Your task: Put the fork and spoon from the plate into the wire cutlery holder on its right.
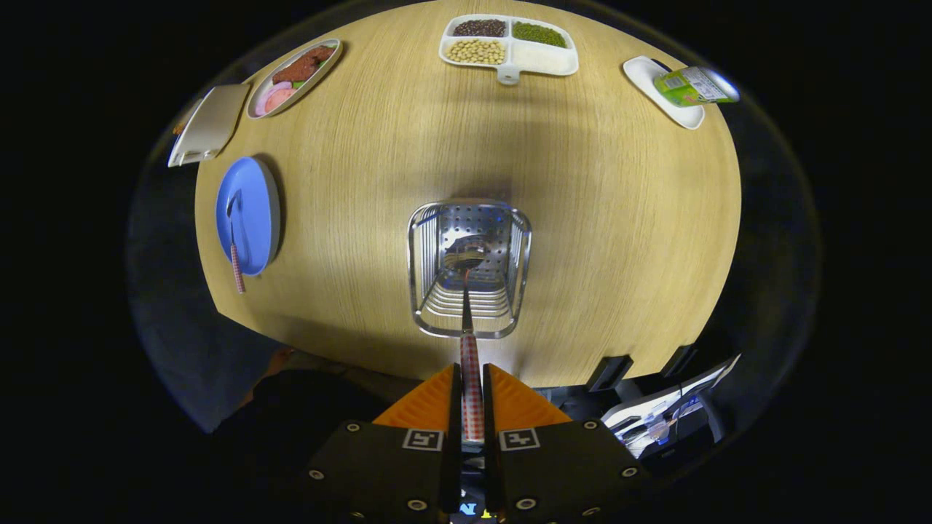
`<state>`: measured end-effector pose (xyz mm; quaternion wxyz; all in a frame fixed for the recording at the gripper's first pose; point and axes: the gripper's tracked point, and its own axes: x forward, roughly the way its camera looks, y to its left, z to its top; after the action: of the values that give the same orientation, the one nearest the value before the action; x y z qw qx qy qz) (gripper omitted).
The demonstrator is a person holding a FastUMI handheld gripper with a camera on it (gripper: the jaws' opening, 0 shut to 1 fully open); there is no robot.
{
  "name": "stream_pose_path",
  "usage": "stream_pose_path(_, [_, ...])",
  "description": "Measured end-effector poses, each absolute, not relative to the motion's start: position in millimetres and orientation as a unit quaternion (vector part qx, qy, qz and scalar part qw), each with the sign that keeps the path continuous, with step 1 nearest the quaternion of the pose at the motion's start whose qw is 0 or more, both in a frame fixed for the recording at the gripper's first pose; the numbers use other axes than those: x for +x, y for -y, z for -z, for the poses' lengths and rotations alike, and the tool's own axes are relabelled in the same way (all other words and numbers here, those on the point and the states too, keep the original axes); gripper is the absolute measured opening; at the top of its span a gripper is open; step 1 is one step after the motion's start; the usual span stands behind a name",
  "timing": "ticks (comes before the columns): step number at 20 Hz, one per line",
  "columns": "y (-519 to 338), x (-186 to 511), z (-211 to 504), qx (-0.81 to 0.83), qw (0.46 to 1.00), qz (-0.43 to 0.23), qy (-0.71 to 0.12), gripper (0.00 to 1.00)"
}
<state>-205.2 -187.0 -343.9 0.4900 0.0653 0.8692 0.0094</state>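
Gripper view: the hand-held gripper is clenched on a red-checked utensil handle, both orange fingers pressing its sides. Its metal end reaches ahead into the wire cutlery holder, a spoon-like bowl gleaming inside. The holder stands on a round wood-grain desk. Well to the left lies a blue plate with the other utensil, its checked handle overhanging the rim. Beyond sit a divided tray of beans, an oval dish of food, a white lid and a green packet on a white dish; its label is unreadable.
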Motion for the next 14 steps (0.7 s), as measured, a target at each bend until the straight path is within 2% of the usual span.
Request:
stream_pose_path(2, [187.7, -192.7, 345.1, 0.068, 0.517, -0.002, -0.853, 0.14])
stream_pose_path(9, [163.1, -156.0, 326.4, 0.103, 0.611, -0.004, -0.785, 0.32])
stream_pose_path(11, [139.4, -150.7, 320.3, 0.119, 0.626, -0.017, -0.771, 0.44])
stream_pose_path(12, [128.7, -147.6, 317.1, 0.121, 0.633, -0.022, -0.764, 0.55])
stream_pose_path(14, [107.1, -143.1, 312.3, 0.118, 0.647, -0.033, -0.753, 0.63])
